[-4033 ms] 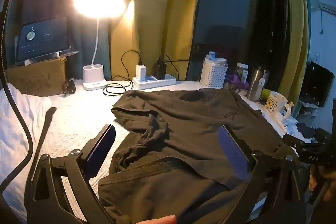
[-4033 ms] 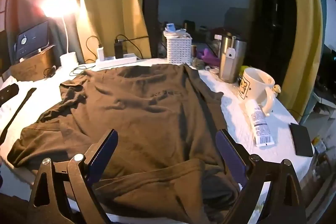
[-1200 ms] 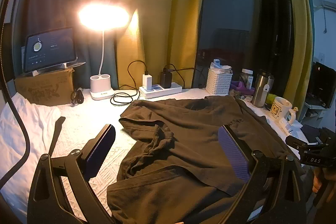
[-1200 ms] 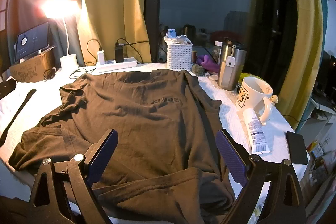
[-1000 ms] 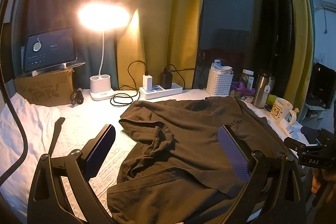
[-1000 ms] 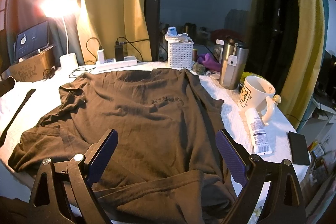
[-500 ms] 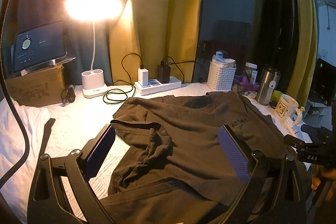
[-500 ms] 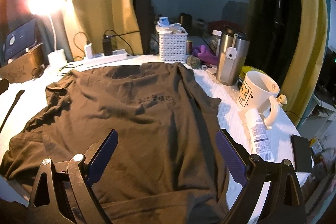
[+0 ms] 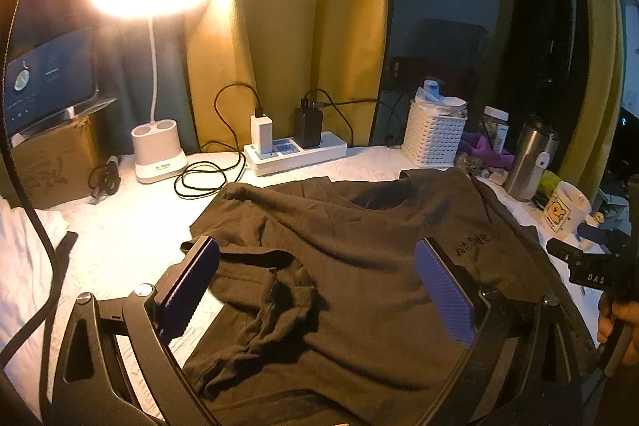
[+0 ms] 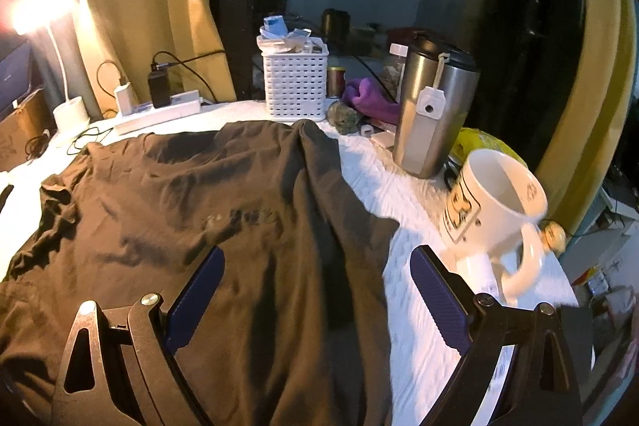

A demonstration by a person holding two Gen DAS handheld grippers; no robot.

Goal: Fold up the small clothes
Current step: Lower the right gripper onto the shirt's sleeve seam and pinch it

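A dark brown T-shirt [image 9: 359, 266] lies spread on the white table cover, neck hole toward the back, its left sleeve bunched. It also shows in the right wrist view [image 10: 223, 226]. My left gripper [image 9: 319, 286] is open and empty, hovering over the shirt's left side above the bunched sleeve [image 9: 279, 302]. My right gripper [image 10: 315, 294] is open and empty over the shirt's right edge; its right finger [image 10: 435, 298] is over the white cover.
A white mug [image 10: 495, 218], steel tumbler [image 10: 431, 114] and white basket [image 10: 295, 82] stand right of the shirt. A lit lamp [image 9: 159, 154], power strip [image 9: 295, 150], cables and cardboard box [image 9: 52, 162] line the back left.
Both grippers have moved forward and lower over the shirt. The right one has shifted right toward the mug and the shirt's right edge. The shirt has not moved.
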